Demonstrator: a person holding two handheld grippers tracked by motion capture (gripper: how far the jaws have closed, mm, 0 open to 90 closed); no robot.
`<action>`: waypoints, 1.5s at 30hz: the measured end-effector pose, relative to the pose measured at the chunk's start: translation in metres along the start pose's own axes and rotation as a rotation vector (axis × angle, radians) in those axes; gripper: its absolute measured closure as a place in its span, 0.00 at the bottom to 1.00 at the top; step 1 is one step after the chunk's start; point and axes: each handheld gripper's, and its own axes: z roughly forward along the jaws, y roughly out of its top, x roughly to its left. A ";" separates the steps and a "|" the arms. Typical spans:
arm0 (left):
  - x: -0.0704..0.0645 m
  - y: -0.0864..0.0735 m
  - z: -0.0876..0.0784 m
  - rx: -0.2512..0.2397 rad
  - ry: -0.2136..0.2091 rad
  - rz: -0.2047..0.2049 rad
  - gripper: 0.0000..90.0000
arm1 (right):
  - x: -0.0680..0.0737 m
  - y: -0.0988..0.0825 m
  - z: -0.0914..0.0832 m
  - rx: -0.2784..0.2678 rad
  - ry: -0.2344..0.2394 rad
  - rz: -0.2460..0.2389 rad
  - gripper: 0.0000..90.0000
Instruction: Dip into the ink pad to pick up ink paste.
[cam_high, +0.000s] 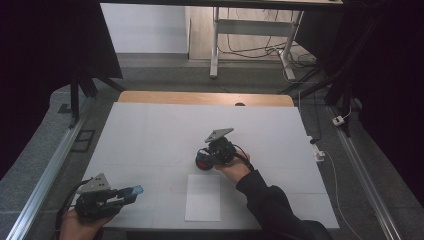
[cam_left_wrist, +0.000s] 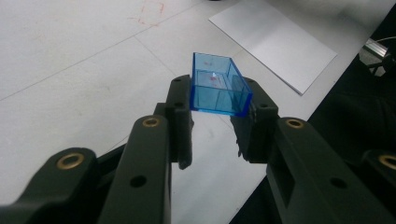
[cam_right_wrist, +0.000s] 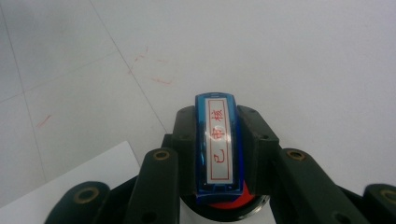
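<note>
My left gripper (cam_high: 124, 195) is low at the table's front left corner, shut on a clear blue plastic cap (cam_high: 133, 190). In the left gripper view the cap (cam_left_wrist: 215, 84) is a hollow open-sided box pinched between the two black jaws of the gripper (cam_left_wrist: 217, 95), just above the table. My right gripper (cam_high: 206, 159) is at mid-table, pointing left and down. It is shut on a blue stamp (cam_right_wrist: 218, 144) with a white label printed in red characters. The stamp's round red and black end (cam_high: 202, 162) faces the tabletop.
A white sheet of paper (cam_high: 202, 197) lies flat near the front edge, just below the right gripper. The table's white mat (cam_high: 150, 130) carries faint red marks (cam_right_wrist: 149, 70). A wooden strip (cam_high: 205, 98) runs along the far edge, and a metal rail (cam_high: 45, 175) runs along the left.
</note>
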 end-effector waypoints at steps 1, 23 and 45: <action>0.000 0.000 0.000 0.002 0.001 0.003 0.76 | 0.000 0.000 0.000 -0.002 0.001 0.002 0.78; -0.002 0.000 0.000 0.007 0.015 0.012 0.76 | 0.005 0.006 -0.032 -0.084 0.043 -0.002 0.78; -0.003 0.000 0.000 0.009 0.013 0.023 0.76 | 0.017 0.000 -0.057 -0.096 0.075 -0.020 0.78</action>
